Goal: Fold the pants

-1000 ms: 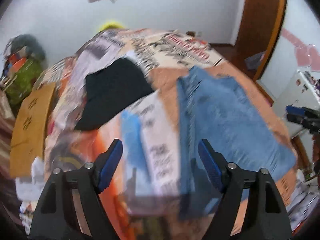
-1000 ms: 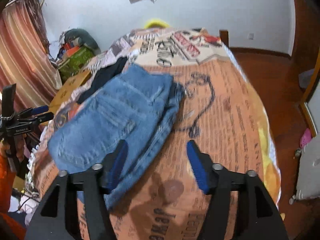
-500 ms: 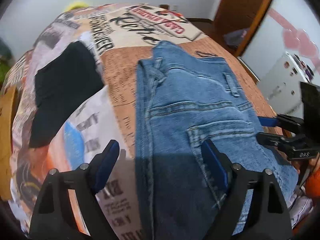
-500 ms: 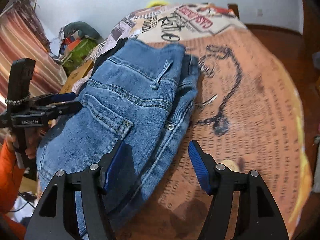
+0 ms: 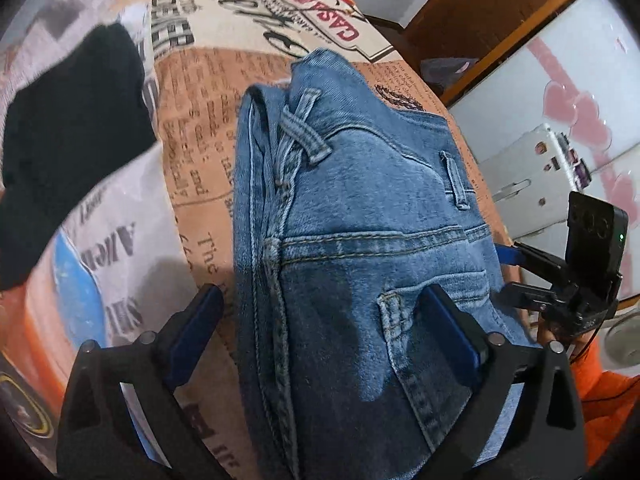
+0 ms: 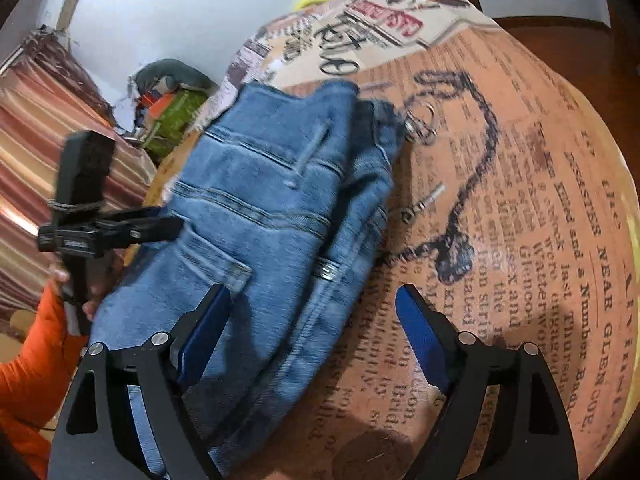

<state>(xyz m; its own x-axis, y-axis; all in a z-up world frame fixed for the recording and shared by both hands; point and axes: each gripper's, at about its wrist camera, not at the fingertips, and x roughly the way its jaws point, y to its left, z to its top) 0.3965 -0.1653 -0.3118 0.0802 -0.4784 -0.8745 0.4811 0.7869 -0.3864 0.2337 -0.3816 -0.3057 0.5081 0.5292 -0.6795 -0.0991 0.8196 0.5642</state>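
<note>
Folded blue jeans [image 5: 360, 220] lie on a bed cover printed like old newspaper [image 5: 200, 140], back pocket up. My left gripper [image 5: 320, 308] hangs just above their near end, jaws opening, straddling the seam edge; the pads do not press on the cloth. In the right wrist view the jeans [image 6: 280, 200] fill the left half. My right gripper [image 6: 312, 302] is low over their button edge, jaws opening, one finger over denim and one over the cover [image 6: 520, 200]. Each gripper shows in the other's view: the right gripper [image 5: 506, 276], the left gripper [image 6: 168, 222].
A black garment [image 5: 72, 120] lies on the bed left of the jeans. An orange sleeve [image 6: 32, 360] holds the left gripper. Striped curtains [image 6: 40, 140] and a pile of things [image 6: 176, 108] stand beyond the bed's left side. A wooden door frame [image 5: 480, 20] and white appliance [image 5: 540, 168] are on the right.
Both grippers have come down and tipped toward the jeans, which now loom larger. Both pairs of jaws stand wider. The left one swung right from the black garment to the denim.
</note>
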